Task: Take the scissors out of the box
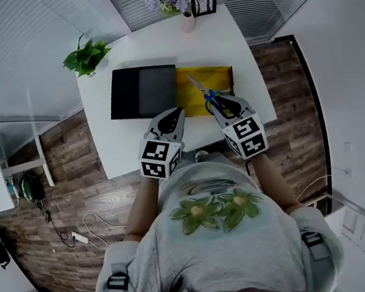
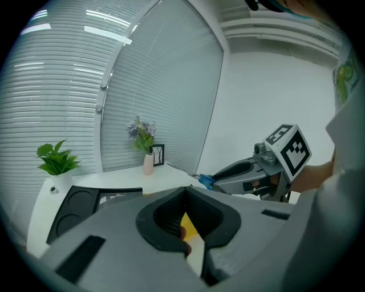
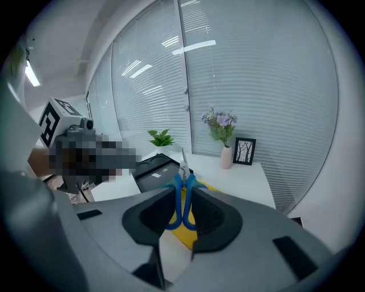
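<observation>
One white table is counted. Six loose things are counted on or over it. One pair of blue-handled scissors is counted over the near right part. One black tray is counted at the middle, and one yellow sheet just beside it, toward the right edge. Along the far edge, one vase of purple flowers and one picture frame are counted. One potted green plant is counted at the far left corner. Two grippers are counted at the near edge, the left gripper and the right gripper, each bearing one marker cube. One power strip is counted on the floor.
</observation>
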A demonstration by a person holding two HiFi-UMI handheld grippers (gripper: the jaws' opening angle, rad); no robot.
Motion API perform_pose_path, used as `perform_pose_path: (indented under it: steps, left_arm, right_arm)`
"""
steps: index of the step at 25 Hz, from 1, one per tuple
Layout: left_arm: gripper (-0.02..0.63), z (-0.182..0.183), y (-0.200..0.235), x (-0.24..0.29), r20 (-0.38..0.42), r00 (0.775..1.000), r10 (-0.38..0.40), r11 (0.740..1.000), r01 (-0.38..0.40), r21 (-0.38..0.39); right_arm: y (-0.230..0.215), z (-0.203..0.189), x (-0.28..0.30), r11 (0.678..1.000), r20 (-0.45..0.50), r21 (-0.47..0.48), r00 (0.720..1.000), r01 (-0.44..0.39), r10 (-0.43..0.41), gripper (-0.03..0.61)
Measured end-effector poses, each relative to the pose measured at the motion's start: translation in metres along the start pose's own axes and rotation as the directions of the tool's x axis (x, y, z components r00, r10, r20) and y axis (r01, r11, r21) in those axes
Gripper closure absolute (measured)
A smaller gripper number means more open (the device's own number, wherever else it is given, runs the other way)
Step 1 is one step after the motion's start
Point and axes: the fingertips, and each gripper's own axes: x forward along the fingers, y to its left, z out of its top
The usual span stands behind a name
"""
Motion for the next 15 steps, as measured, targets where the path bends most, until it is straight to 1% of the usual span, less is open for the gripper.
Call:
perform_pose_path:
  steps: [7,15]
  left_arm:
    - [0.607,0.001,-0.005,0.001,0.000,1.000,-0.003,1.000,0.003,0.005]
    - [0.607,0.002,-0.012,0.000,0.003,1.000,-0.004,1.000,0.004,0.009]
  right_arm:
    - [0.001,0.003,-0.010,1.000,0.015,-0.011,1.000,-0.004,0.004,0.492]
    - [0.001,0.009,-0.024,1.000,0.056,-0.020,0.998,0.001,0.001,0.492]
